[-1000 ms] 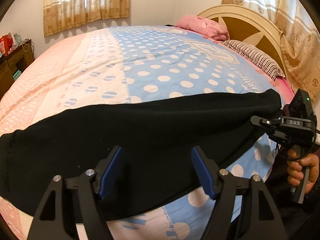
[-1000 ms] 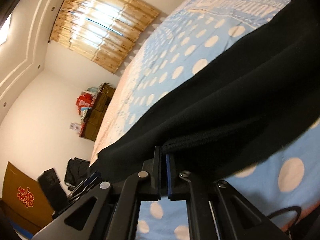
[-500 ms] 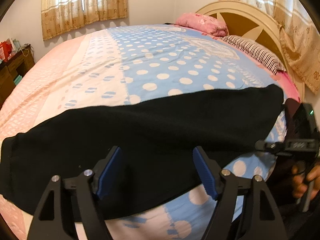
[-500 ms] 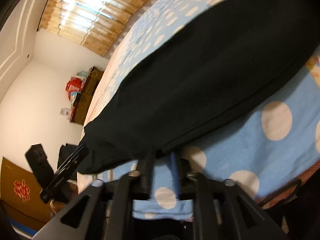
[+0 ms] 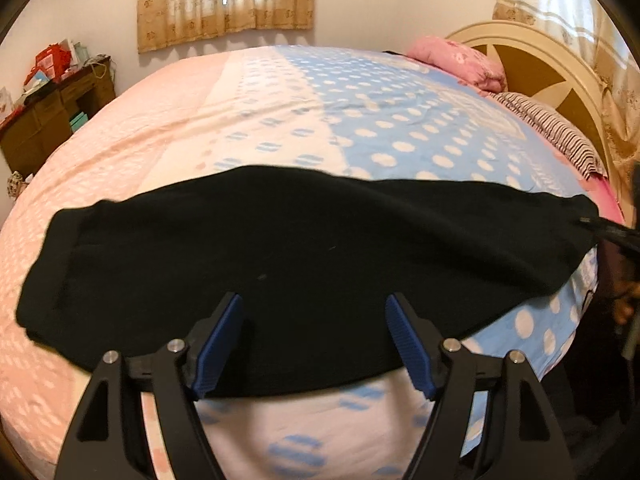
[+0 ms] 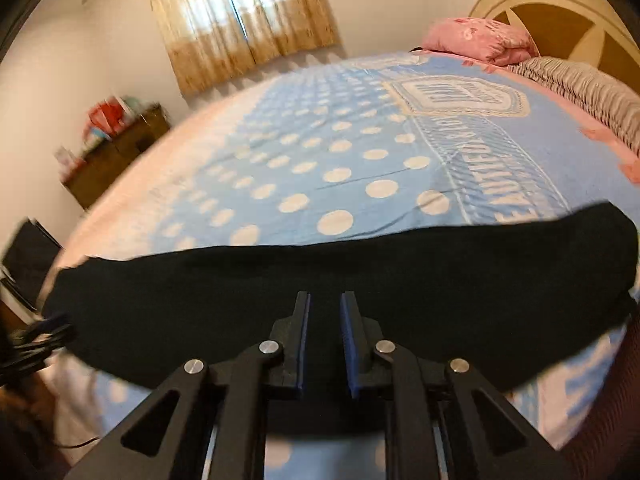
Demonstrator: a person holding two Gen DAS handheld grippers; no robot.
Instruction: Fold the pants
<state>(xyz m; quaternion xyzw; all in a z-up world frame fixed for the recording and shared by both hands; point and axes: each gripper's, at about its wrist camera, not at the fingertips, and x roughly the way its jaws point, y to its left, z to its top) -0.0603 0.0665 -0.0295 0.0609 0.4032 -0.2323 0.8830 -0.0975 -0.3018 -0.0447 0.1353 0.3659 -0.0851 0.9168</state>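
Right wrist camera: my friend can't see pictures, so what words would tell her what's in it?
Black pants lie flat in a long strip across a blue polka-dot bedspread. The right gripper is above them, its jaws closing with a narrow gap and nothing gripped. Behind are a pink pillow and curtains.

Your right gripper (image 5: pixel 612 236) is just a dark smear cut off at the left wrist view's right edge, so you can't read its jaws there. The hand (image 5: pixel 624 300) below it is mostly out of frame. In the right wrist view, the dresser (image 6: pixel 116 152) clutter is motion-blurred, and the pants (image 6: pixel 320 272) hide the bedspread (image 6: pixel 320 168) beneath.
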